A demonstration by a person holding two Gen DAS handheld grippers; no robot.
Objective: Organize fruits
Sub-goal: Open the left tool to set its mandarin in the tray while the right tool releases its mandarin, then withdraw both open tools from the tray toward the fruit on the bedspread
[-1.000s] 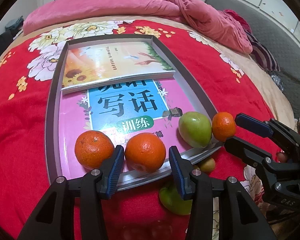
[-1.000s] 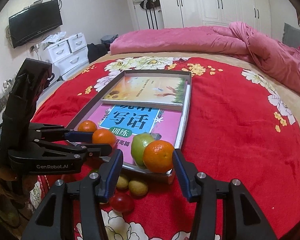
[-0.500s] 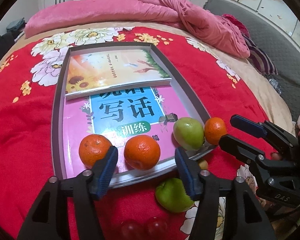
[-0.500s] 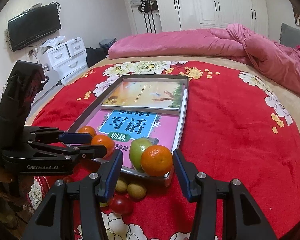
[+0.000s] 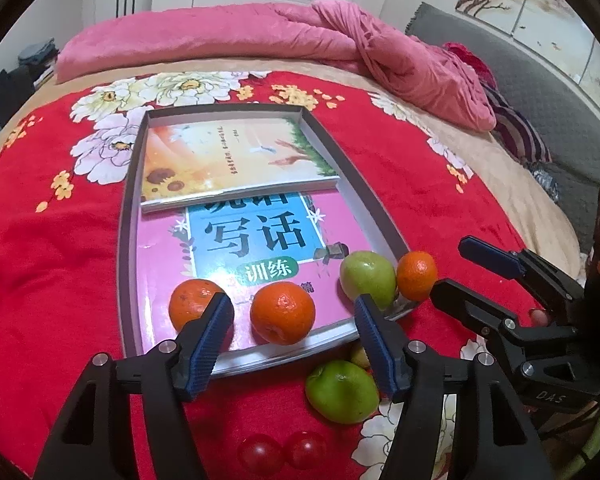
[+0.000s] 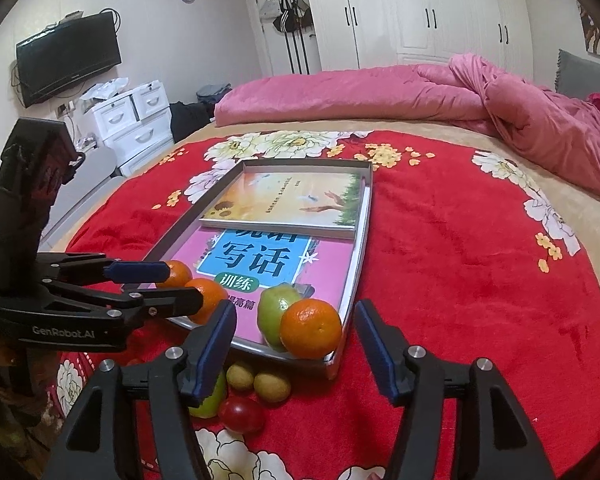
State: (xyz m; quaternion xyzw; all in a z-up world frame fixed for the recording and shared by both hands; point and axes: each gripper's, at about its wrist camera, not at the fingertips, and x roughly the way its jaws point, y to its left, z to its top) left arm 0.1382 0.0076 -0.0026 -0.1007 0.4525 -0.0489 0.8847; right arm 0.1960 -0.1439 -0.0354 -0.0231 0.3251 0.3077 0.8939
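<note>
both tools, left tool (image 5: 294, 334) and right tool (image 6: 294, 338), spread wide and empty; three oranges (image 5: 282, 313) and a green apple (image 5: 367, 277) sit in the tray (image 5: 126, 240) on the bed.

Bed (image 5: 60, 264): carried a red floral blanket.
Tray (image 5: 125, 240): lay flat mid-blanket.
Quilt (image 5: 228, 36): pink, bunched at far edge.
Apple (image 5: 342, 391), tomatoes (image 5: 260, 451): lay on blanket beside tray's near rim.
</note>
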